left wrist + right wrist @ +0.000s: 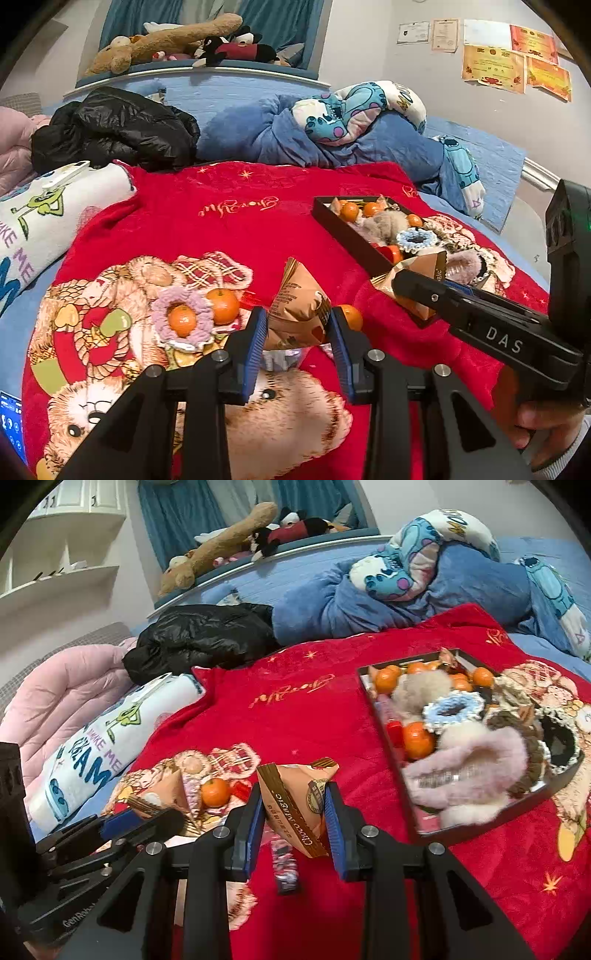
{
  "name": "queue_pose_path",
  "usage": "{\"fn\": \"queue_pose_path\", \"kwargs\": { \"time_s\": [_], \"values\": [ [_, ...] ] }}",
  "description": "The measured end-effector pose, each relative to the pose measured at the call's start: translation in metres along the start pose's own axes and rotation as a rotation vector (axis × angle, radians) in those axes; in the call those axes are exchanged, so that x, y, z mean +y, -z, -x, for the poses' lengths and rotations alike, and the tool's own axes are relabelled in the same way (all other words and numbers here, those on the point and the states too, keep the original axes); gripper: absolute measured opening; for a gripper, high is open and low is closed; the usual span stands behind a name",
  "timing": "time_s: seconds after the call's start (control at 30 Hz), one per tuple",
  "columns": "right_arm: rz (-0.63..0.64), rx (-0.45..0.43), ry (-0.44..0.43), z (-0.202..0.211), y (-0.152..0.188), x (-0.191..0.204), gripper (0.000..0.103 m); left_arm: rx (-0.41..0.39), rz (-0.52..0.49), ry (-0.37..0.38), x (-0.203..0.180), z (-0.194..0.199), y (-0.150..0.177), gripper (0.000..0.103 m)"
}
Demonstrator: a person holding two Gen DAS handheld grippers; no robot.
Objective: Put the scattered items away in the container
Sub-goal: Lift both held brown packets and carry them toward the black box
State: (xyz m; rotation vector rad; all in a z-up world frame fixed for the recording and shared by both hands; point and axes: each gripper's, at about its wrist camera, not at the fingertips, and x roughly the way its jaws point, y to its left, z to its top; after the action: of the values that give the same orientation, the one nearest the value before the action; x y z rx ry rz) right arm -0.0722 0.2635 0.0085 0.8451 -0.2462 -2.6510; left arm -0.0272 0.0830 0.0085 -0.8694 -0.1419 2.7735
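Observation:
My left gripper [298, 325] is shut on a tan snack packet [295, 310] held over the red blanket. My right gripper [295, 805] is shut on a second tan "Choco Magic" packet [299, 801], left of the dark tray [373, 709]; this gripper also shows in the left wrist view [410, 284]. The tray [347, 236] holds tangerines, fluffy scrunchies and a blue crocheted scrunchie [452, 709]. Loose on the blanket lie a tangerine [222, 305], another tangerine inside a purple crocheted scrunchie [183, 319], a third [351, 316] behind my left finger, and a small wrapped bar [284, 860].
A black jacket [118, 129], blue bedding with a Stitch blanket [343, 114] and a white rolled towel [40, 221] surround the red blanket [229, 221]. A pink quilt [62, 694] lies at the left. Plush toys [177, 40] sit on the headboard.

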Motion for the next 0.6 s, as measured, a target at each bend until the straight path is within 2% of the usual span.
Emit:
{"fn": "queue_pose_path", "kwargs": {
  "time_s": [0.27, 0.6],
  "values": [
    [-0.054, -0.015, 0.057, 0.017, -0.001, -0.041, 0.030, 0.003, -0.017, 0.041, -0.027, -0.004, -0.002, 0.036],
    [-0.115, -0.035, 0.141, 0.043, 0.000, -0.091, 0.030, 0.004, -0.048, 0.140, -0.062, -0.006, -0.004, 0.036]
  ]
}}
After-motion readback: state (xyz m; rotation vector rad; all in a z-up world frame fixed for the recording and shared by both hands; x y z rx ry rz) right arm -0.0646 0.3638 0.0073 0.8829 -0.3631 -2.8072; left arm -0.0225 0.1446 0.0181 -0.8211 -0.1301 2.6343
